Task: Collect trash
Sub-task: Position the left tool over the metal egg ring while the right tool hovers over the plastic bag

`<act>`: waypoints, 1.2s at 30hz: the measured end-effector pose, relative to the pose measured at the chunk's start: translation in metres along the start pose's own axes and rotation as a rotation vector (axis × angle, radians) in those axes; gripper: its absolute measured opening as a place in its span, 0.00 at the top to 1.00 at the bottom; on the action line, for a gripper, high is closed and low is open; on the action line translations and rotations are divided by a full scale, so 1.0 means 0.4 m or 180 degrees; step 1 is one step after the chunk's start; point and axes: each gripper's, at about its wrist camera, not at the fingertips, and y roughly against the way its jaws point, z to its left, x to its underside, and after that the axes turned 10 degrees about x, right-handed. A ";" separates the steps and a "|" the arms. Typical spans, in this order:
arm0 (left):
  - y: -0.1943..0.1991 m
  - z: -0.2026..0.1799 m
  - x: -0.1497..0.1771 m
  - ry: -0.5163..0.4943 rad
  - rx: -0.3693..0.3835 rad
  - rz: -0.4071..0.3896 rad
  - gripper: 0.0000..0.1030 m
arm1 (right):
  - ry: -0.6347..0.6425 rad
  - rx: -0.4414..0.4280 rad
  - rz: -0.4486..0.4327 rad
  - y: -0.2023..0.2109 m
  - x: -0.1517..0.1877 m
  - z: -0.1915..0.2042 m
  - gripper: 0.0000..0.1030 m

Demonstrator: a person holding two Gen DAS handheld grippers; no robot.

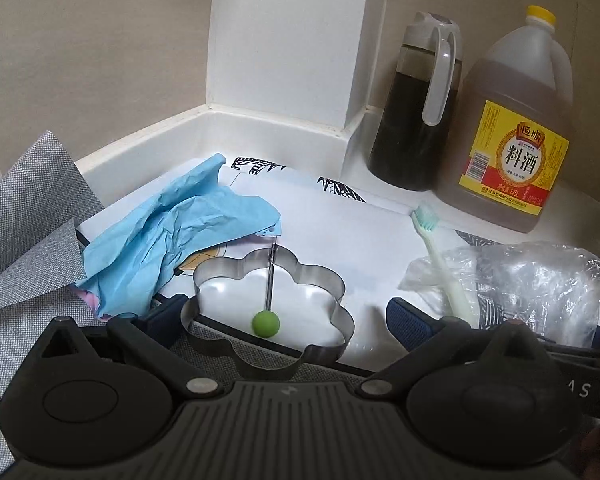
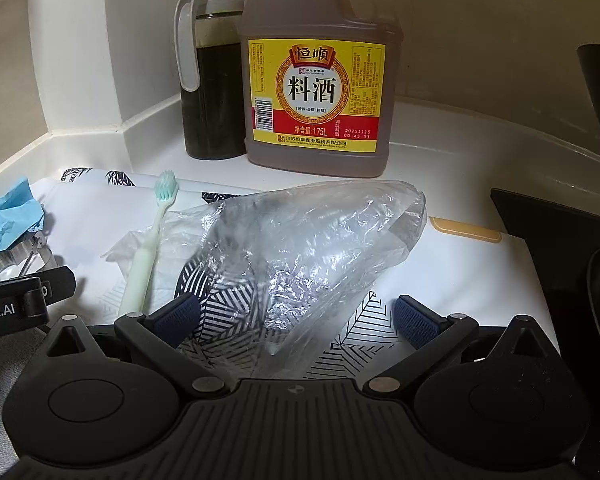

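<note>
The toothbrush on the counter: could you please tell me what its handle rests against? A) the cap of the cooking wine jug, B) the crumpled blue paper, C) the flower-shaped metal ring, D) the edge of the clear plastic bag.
D: in the right wrist view the toothbrush lies with its handle across the edge of the clear plastic bag, well apart from the blue paper.

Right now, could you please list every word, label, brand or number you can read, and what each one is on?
"恒顺": brand on the cooking wine jug label.
"料酒": large characters on that label.
"净含量: 1.75L": red band of the label.
"20251115 00:45:33": printed stamp, lower right of the label.
"obot.AI": cut off, on the left gripper body.
"AS": partial, on the right gripper body.
The label's fine print and barcode digits are too small to read.
</note>
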 end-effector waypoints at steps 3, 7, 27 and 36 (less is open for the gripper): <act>-0.003 0.001 0.001 -0.0003 -0.0005 0.0005 0.00 | -0.0002 -0.0001 0.0000 0.000 0.000 0.000 0.00; -0.010 -0.002 -0.002 -0.0022 -0.0020 0.0017 0.00 | -0.0002 0.0000 0.0001 0.001 -0.001 0.000 0.00; -0.024 -0.009 -0.001 -0.0163 -0.0106 0.0089 0.00 | -0.0020 -0.0009 -0.0001 0.000 0.000 -0.001 0.00; -0.030 -0.010 -0.001 -0.0203 -0.0113 0.0106 0.00 | -0.0089 -0.0061 -0.0017 0.003 0.003 -0.009 0.00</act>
